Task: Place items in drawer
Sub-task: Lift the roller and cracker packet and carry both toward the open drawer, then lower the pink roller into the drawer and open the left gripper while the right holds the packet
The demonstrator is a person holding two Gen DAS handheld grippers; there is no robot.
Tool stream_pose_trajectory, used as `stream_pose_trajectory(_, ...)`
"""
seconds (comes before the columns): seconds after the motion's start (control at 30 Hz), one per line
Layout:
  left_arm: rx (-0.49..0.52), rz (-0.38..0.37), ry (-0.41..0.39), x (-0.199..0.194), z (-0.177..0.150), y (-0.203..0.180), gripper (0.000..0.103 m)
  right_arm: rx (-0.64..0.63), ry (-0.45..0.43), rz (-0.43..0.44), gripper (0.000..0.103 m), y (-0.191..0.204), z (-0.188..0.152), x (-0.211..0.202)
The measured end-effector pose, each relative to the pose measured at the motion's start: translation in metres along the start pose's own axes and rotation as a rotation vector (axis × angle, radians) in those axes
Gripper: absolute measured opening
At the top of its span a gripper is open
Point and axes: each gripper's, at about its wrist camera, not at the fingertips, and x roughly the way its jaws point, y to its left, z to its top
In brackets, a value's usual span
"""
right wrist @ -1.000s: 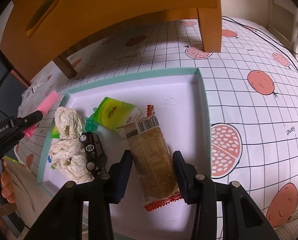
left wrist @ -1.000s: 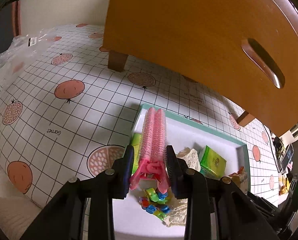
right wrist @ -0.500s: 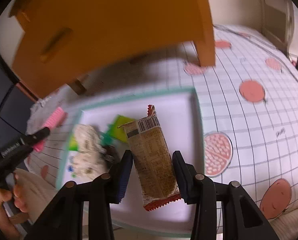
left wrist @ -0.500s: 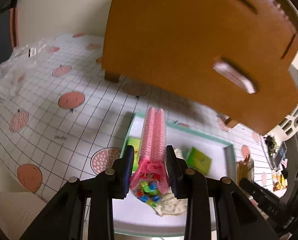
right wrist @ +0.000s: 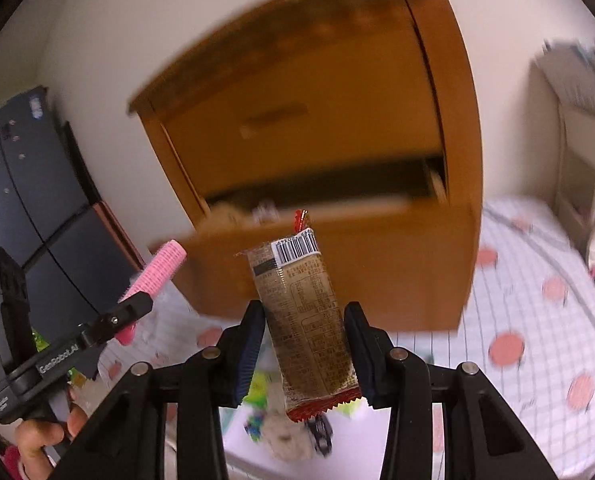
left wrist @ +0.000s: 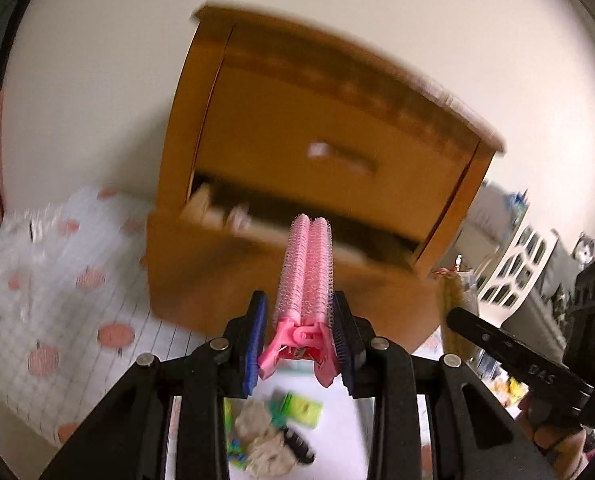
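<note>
A wooden cabinet (left wrist: pixel 317 152) fills the middle of both views, blurred. Its lower drawer (right wrist: pixel 337 256) stands pulled out; the upper drawer front is flush, with a slot handle. Pale shapes lie inside the open drawer at its left end, too smeared to name.

The checked tablecloth (right wrist: pixel 537 320) with red fruit prints covers the lower right of the right wrist view and the lower left of the left wrist view.

A white tray (right wrist: pixel 361 448) sits at the bottom centre of each view, partly hidden behind the fingers. It holds a cream cloth bundle (left wrist: pixel 265 444), a green packet (left wrist: pixel 301 408), a dark toy car (right wrist: pixel 319 432) and small coloured bits, all soft and hard to make out.

The right gripper (right wrist: pixel 304 340) is closed partway onto a brown snack bar (right wrist: pixel 305 312), pinching its lower half; the barcode end points up toward the drawer front. In the left wrist view the same bar shows only as a blur at right.

The left gripper (left wrist: pixel 298 336) is closed narrow on a pink hair curler clip (left wrist: pixel 305 276), gripped near its hinge, with the bristled rollers reaching up in front of the drawer opening. A hand (right wrist: pixel 41 444) holds that gripper's handle in the lower left corner of the right wrist view.
</note>
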Motion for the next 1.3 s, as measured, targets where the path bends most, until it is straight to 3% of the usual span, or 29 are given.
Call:
stream_pose_trajectory(0.3,0.066,0.004,-0.097,-0.001,0.074,-0.022,0.033,-0.075,-0.098,-0.009,0.044,0.019,0.085,-0.012)
stream_pose_trajectory(0.53,0.069,0.018,-0.065,0.022,0.097,-0.020,0.033,-0.094,-0.076,-0.046,0.044,0.014,0.126,0.001)
stream_pose_trajectory(0.83,0.040,0.054,0.039,0.065,0.086,-0.008,0.033,-0.104,0.002,-0.101,0.044,0.011,0.129,0.046)
stream_pose_trajectory(1.3,0.053,0.137,0.139,0.113,0.075,0.000,0.034,-0.153,0.141,-0.156,0.044,0.010,0.120,0.099)
